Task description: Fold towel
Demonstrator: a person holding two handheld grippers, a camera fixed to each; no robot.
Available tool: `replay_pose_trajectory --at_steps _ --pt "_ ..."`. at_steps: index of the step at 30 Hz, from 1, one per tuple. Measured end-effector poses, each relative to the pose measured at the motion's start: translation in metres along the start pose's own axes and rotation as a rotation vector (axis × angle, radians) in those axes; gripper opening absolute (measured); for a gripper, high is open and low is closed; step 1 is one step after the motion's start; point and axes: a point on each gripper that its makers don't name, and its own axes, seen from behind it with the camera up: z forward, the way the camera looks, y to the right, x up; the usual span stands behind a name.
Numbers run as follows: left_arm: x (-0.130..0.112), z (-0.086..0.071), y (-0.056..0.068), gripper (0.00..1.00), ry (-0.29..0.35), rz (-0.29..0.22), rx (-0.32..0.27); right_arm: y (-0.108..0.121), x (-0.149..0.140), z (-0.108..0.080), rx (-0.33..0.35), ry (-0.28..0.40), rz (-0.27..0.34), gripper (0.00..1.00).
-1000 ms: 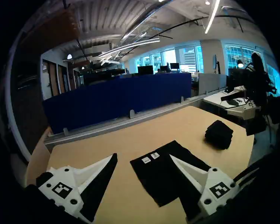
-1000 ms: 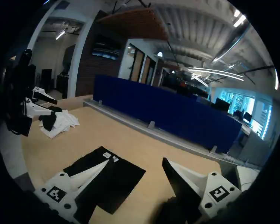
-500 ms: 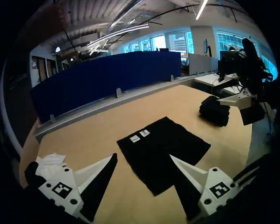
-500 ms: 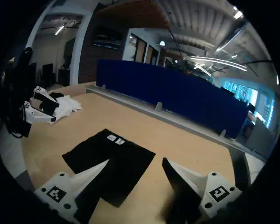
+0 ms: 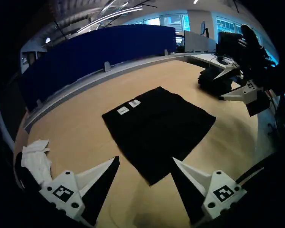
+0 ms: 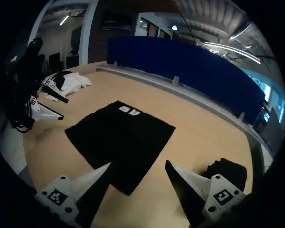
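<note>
Black towel [image 5: 157, 125] flat on worktop [image 5: 85, 125]; white cloth heap [image 5: 36, 159] at 8 o'clock of it, dark folded stack [image 5: 212, 81] at 2 o'clock. Left gripper [image 5: 145, 158] and right gripper [image 6: 138, 162] spread wide, holding nothing.

Light wooden table [image 5: 78, 117], bare top. Blue partition [image 5: 97, 45] runs along its far edge. White cloth heap [image 5: 35, 159] at one end; dark folded stack [image 6: 228, 171] at the other, well apart. Windows [image 5: 172, 21] beyond. Strip lights [image 6: 228, 47] overhead.
</note>
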Motion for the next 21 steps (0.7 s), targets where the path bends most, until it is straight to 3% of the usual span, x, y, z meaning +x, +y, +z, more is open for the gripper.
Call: replay_pose_trajectory --at_steps 12,21 --pt "-0.042 0.024 0.016 0.93 -0.110 -0.007 -0.057 -0.011 -0.052 0.017 0.044 -0.125 0.021 1.00" --pt "-0.066 0.025 0.027 0.93 -0.206 -0.032 -0.103 -0.020 -0.080 0.019 0.084 -0.201 0.031 1.00"
